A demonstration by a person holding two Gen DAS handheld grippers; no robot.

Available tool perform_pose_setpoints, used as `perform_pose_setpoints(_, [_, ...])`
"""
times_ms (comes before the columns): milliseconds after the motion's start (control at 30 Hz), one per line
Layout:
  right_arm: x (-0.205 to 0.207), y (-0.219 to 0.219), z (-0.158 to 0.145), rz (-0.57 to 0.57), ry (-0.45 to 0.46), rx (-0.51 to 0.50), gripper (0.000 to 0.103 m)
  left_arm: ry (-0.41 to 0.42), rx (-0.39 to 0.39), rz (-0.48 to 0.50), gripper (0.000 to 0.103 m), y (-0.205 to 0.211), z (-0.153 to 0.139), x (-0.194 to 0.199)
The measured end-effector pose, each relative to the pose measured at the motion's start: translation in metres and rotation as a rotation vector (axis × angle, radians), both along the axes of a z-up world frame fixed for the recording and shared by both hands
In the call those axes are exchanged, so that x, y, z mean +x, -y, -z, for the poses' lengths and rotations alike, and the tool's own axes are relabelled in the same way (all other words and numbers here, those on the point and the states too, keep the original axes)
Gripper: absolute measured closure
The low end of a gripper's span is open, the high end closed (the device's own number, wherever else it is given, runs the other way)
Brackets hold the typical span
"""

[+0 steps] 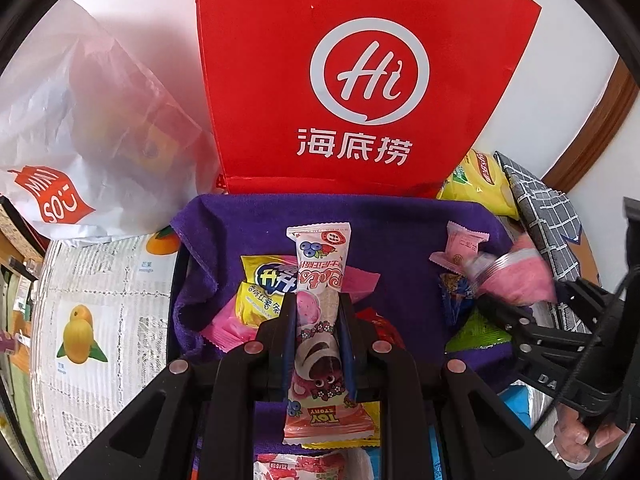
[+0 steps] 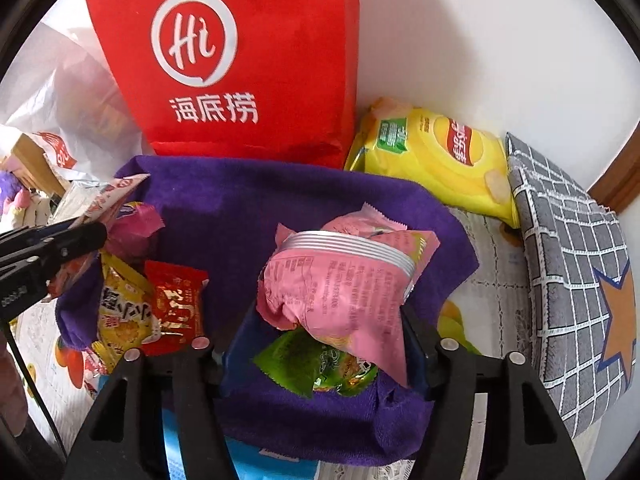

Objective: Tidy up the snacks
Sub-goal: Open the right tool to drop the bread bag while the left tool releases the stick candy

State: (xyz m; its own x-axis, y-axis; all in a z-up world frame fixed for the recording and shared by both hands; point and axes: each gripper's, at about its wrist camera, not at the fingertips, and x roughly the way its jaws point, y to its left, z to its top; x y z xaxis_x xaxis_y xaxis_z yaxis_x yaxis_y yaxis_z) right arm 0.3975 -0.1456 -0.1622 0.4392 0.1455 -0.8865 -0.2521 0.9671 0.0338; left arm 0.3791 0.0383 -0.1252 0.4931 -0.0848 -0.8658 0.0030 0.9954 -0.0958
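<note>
My left gripper [image 1: 318, 304] is shut on a long pink-and-white bear-print snack packet [image 1: 324, 256], held lengthwise above the purple cloth [image 1: 400, 220] that lines the bin. In the right wrist view that gripper [image 2: 80, 236] comes in from the left with the packet. My right gripper [image 2: 328, 316] stands open around a puffy pink packet [image 2: 340, 288] with a silver seam. The packet leans on the right finger, with a gap at the left one. It looks blurred in the left wrist view [image 1: 516, 276]. A green packet [image 2: 312, 364] lies under it.
A red paper bag [image 2: 240, 60] stands behind the bin, with a white plastic bag [image 1: 80, 120] to its left. A yellow crisps bag [image 2: 440, 160] and a grey checked cushion [image 2: 568, 260] lie at the right. Yellow [image 2: 120, 312], red [image 2: 176, 300] and pink [image 1: 460, 248] packets lie on the cloth.
</note>
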Motion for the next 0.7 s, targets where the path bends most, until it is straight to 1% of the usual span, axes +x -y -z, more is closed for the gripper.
perform_pose_setpoints(100, [-0.005, 0.001, -0.015, 0.008, 0.054, 0.019, 0.032, -0.006, 0.002, 0.007, 0.084, 0.001, 0.002, 0.0])
perform_pose_setpoints(233, [-0.011, 0.005, -0.032, 0.01, 0.101, 0.027, 0.031, -0.005, 0.016, 0.017, 0.084, 0.004, 0.003, 0.0])
perform_pose_setpoints(500, [-0.017, 0.012, -0.049, 0.037, 0.156, 0.052, 0.031, 0.007, -0.005, 0.04, 0.082, 0.006, 0.002, -0.001])
perform_pose_setpoints(567, [-0.019, 0.015, -0.056, 0.07, 0.189, 0.065, 0.031, 0.018, -0.003, 0.041, 0.082, 0.006, -0.001, -0.001])
perform_pose_setpoints(633, [-0.021, 0.018, -0.063, 0.07, 0.204, 0.089, 0.031, 0.023, 0.007, 0.038, 0.082, 0.006, -0.002, -0.002])
perform_pose_setpoints(700, [-0.023, 0.019, -0.067, 0.068, 0.212, 0.109, 0.031, 0.023, -0.001, 0.043, 0.082, 0.006, -0.003, -0.002])
